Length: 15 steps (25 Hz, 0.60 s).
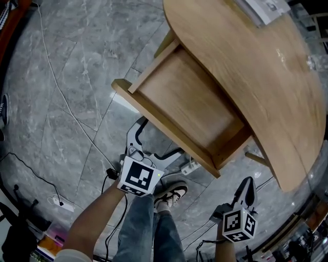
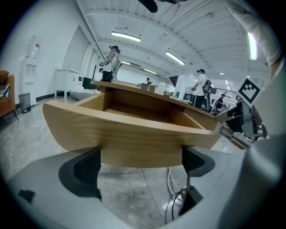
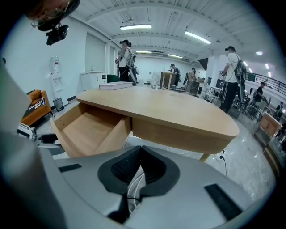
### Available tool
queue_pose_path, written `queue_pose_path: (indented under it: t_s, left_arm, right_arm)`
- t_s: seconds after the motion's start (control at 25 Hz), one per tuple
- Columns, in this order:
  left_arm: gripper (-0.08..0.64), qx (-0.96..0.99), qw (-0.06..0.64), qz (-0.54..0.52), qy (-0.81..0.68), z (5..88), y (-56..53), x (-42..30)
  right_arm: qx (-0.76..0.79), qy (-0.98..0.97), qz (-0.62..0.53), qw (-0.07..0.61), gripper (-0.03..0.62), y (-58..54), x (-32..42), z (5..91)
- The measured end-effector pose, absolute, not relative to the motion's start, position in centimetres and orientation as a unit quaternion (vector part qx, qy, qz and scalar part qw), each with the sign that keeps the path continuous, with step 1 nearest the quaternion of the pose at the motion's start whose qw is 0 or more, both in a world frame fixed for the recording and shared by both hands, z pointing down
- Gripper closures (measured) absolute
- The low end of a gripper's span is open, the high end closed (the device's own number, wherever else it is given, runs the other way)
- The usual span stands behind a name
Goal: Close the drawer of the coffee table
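Observation:
The wooden coffee table (image 1: 266,77) fills the upper right of the head view. Its empty drawer (image 1: 187,102) stands pulled far out toward me. My left gripper (image 1: 152,139) is right in front of the drawer front (image 1: 164,128), near its middle. In the left gripper view the drawer front (image 2: 134,132) spans the frame just beyond the tips of my left gripper (image 2: 140,165), which is open with nothing between its pads. My right gripper (image 1: 247,188) hangs off the drawer's right corner, apart from the table. It is shut and empty (image 3: 138,154); the open drawer (image 3: 87,129) lies to its left.
Grey stone floor with a white cable (image 1: 61,97) and a plug block (image 1: 57,202) at the left. A power strip (image 1: 190,166) lies under the drawer. My leg and shoe (image 1: 171,194) are between the grippers. A book (image 1: 264,7) rests on the tabletop. People stand far behind (image 3: 127,58).

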State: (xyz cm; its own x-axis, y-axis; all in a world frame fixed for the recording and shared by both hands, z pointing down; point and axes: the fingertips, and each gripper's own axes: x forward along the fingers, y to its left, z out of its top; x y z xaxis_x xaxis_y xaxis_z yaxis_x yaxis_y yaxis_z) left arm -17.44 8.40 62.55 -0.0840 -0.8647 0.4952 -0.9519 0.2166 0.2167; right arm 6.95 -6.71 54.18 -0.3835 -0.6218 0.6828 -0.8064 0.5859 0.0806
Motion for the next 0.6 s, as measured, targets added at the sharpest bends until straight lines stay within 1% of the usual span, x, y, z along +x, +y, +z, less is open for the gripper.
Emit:
queue_pose_path:
  t_s: [0.16,0.6]
  left_arm:
    - [-0.011,0.62,0.281,0.084,-0.728,62.2,8.4,-17.4]
    - [-0.005,0.617,0.277,0.07,-0.733,59.7,8.0,-17.6]
  right_arm:
    - [0.44,-0.819,0.135,0.342,0.592,-6.9,7.1,53.9]
    - [0.45,-0.814,0.146,0.338,0.592,-6.7,7.2,53.5]
